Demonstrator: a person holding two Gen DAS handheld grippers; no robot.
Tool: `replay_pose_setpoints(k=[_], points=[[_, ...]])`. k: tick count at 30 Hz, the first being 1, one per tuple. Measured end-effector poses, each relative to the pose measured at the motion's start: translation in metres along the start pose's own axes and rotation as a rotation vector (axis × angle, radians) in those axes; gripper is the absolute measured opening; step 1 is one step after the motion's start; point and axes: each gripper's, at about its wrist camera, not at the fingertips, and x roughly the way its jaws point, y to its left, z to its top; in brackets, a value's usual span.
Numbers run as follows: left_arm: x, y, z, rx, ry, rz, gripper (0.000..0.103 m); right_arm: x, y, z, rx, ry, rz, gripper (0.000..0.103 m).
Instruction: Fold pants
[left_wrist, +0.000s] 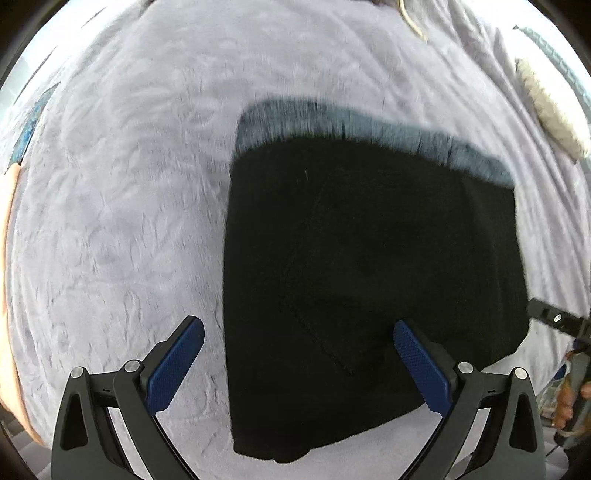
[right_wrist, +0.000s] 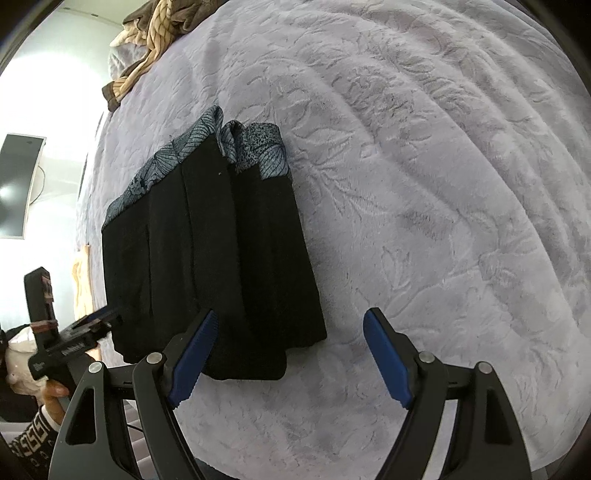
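Black pants (left_wrist: 369, 277) with a blue-grey leaf-patterned band lie folded in a compact rectangle on a pale lilac embossed bedspread (left_wrist: 110, 203). In the right wrist view the same pants (right_wrist: 207, 251) show stacked folds with the patterned band at the far end. My left gripper (left_wrist: 299, 328) hangs open above the pants' near left edge, nothing between its blue pads. My right gripper (right_wrist: 288, 319) stands open over the pants' near right corner, also holding nothing. The left gripper's body (right_wrist: 70, 343) shows at the left edge of the right wrist view.
A crumpled brown and tan cloth (right_wrist: 147, 40) lies at the bed's far corner. A dark screen (right_wrist: 16, 184) hangs on the white wall to the left. A cream fuzzy item (left_wrist: 546, 107) rests at the bed's right side. A hand in a patterned sleeve (right_wrist: 40, 417) holds the other gripper.
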Motion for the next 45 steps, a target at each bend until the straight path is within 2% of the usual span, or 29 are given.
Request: replay_pose_setpoints(k=[4,7,13,16,18,24,29,30,31,33,35,37,39,45], points=[[0.0,0.01,0.015,-0.008,-0.002,-0.033,0.103,0.0,-0.004,0.005,0.003,0.004,0.011,0.084],[0.006,0.019,0.025,-0.024,0.033,-0.109,0.103,0.0,-0.008,0.013,0.008,0.013,0.038,0.084],[0.022,0.029,0.04,-0.007,0.07,-0.197,0.103,0.016,-0.007,0.032,-0.032,0.071,0.182,0.084],[0.031,0.029,0.044,0.027,0.08,-0.203,0.103,0.034,-0.008,0.041,-0.047,0.12,0.261,0.084],[0.036,0.028,0.046,0.036,0.073,-0.215,0.103,0.045,-0.009,0.046,-0.047,0.141,0.28,0.084],[0.046,0.022,0.052,0.038,0.032,-0.252,0.103,0.067,-0.011,0.059,-0.037,0.159,0.444,0.085],[0.048,0.008,0.057,0.043,0.001,-0.227,0.102,0.079,-0.011,0.063,-0.001,0.174,0.442,0.085],[0.047,0.008,0.056,0.041,-0.006,-0.227,0.1,0.079,-0.009,0.062,0.003,0.173,0.429,0.083],[0.043,0.006,0.055,0.04,-0.016,-0.234,0.092,0.077,-0.006,0.061,0.001,0.167,0.415,0.08],[0.035,0.003,0.05,0.043,-0.036,-0.237,0.082,0.072,-0.002,0.059,-0.002,0.158,0.402,0.07],[0.022,0.005,0.048,0.036,-0.047,-0.237,0.072,0.065,0.0,0.057,0.019,0.147,0.423,0.06],[0.012,0.009,0.048,0.019,-0.055,-0.254,0.066,0.058,0.0,0.054,0.049,0.14,0.466,0.052],[0.001,0.011,0.046,0.016,-0.057,-0.267,0.064,0.051,0.002,0.051,0.064,0.139,0.489,0.049],[-0.037,0.009,0.026,0.019,-0.078,-0.24,0.064,0.023,0.018,0.041,0.078,0.148,0.565,0.046]])
